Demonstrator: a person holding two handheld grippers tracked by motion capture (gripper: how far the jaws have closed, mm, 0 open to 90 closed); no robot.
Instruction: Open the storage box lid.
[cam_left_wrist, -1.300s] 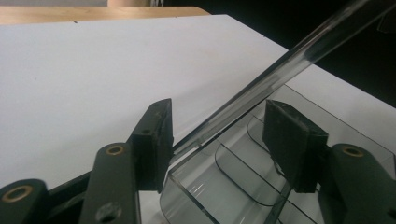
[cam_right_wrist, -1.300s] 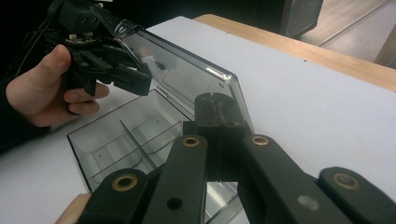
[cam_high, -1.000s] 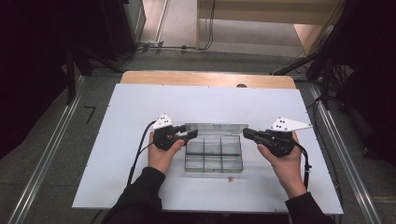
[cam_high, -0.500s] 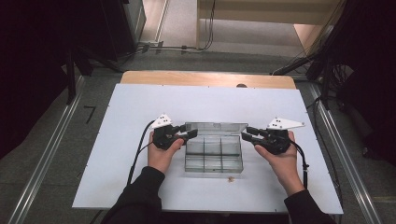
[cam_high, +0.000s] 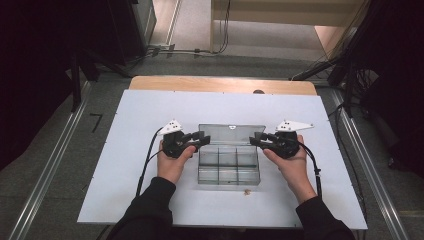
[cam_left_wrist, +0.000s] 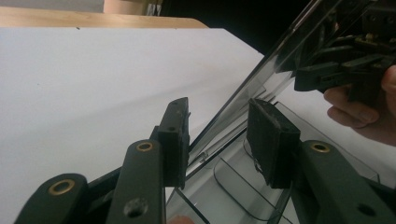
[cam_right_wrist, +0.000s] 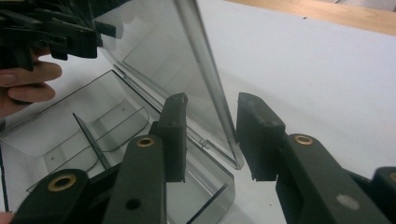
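Clear compartment box (cam_high: 229, 165), mid counter (cam_high: 125, 150), lid (cam_high: 231, 134) raised upright, closing pending; left hand-held gripper (cam_high: 204, 139) and right hand-held gripper (cam_high: 255, 139) each part-open, straddling lid's side edges, pads apparently not pressing.

Compartment box (cam_high: 229, 165), clear plastic, divided into six cells, empty, hinged lid (cam_high: 231, 134) raised near upright at far side, resting mid-table on white board.

A white board (cam_high: 150, 110) lies on a wooden table (cam_high: 220, 84); 1 small brown crumb (cam_high: 245, 191) sits near its front edge.
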